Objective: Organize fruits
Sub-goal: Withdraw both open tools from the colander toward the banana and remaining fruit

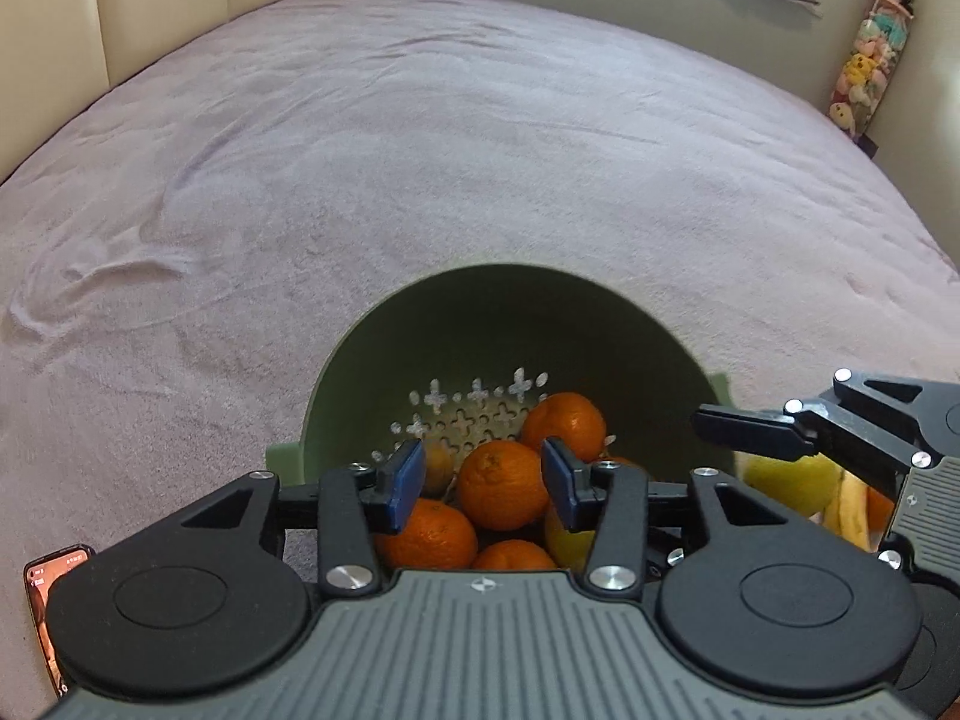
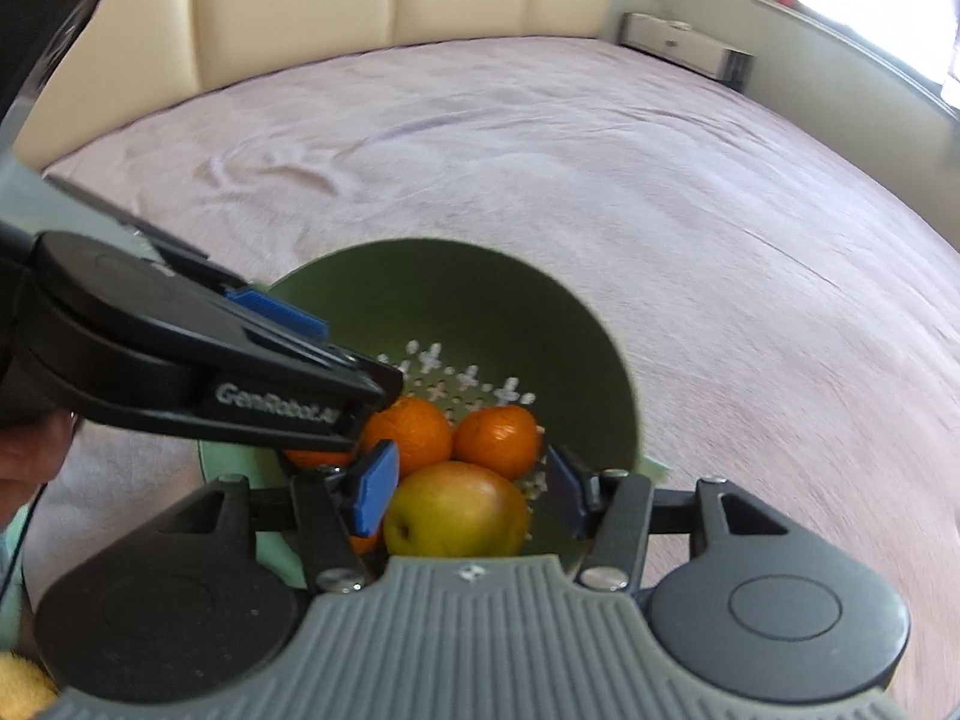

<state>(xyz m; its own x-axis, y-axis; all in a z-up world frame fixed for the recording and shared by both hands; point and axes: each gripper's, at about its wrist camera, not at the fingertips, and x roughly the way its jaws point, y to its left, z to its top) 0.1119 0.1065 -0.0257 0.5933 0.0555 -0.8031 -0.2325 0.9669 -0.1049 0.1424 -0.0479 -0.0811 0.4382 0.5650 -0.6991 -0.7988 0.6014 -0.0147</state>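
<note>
Green colander [image 1: 384,348] sits on the pink blanket [image 1: 420,150], w/ oranges [image 1: 501,483] and a yellow-green apple [image 2: 456,510] inside. Left gripper [image 1: 483,483] hangs just above the oranges, jaws apart, gripping nothing. Right gripper [image 2: 468,489] is released too; apple lies between its pads, probably not touching.

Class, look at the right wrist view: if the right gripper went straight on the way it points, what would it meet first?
Most likely the yellow-green apple lying in the green colander, right between the open pads of the right gripper. Depth is hard to judge, so the oranges behind could be close.
</note>
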